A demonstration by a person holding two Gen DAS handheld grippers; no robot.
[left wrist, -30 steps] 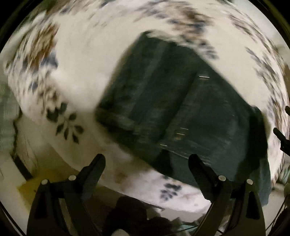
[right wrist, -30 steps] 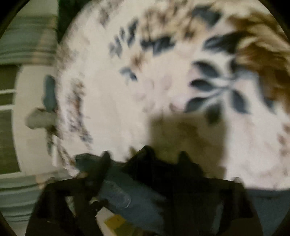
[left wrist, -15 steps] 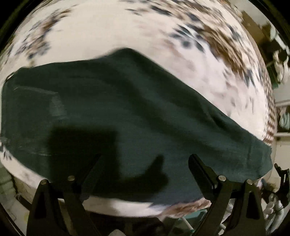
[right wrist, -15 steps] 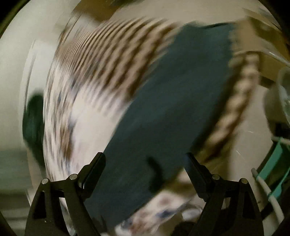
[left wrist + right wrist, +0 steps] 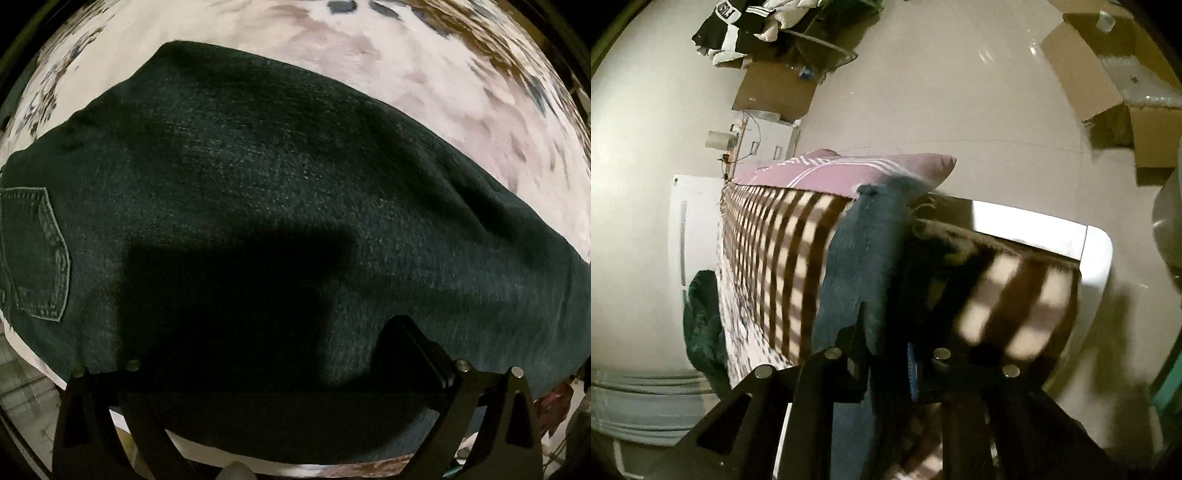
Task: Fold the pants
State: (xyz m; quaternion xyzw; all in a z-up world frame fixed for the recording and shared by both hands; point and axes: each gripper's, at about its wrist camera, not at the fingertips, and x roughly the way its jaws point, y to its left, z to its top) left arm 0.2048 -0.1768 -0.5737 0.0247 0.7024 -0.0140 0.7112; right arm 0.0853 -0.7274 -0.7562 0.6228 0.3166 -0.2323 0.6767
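Observation:
Dark denim pants (image 5: 280, 192) lie spread across a floral blanket (image 5: 424, 74), with a back pocket (image 5: 35, 254) at the far left. My left gripper (image 5: 295, 325) hovers close over the cloth. Its jaws are opening wide with nothing gripped, and its shadow falls on the denim. In the right wrist view an end of the pants (image 5: 868, 258) hangs at the bed's edge. My right gripper (image 5: 886, 332) has this fabric between its fingers, and its jaws are closing onto it.
A brown-striped blanket (image 5: 775, 240) and a pink pillow (image 5: 849, 170) lie along the bed. Beyond it on the pale floor (image 5: 942, 92) are open cardboard boxes (image 5: 1108, 85) and a pile of black-and-white clothes (image 5: 738, 26). A dark green cloth (image 5: 701, 314) hangs at left.
The left gripper slid along the pants and sank closer to them; the pocket is now at the left. The right gripper swung to the bed's edge and closed on the pants' end.

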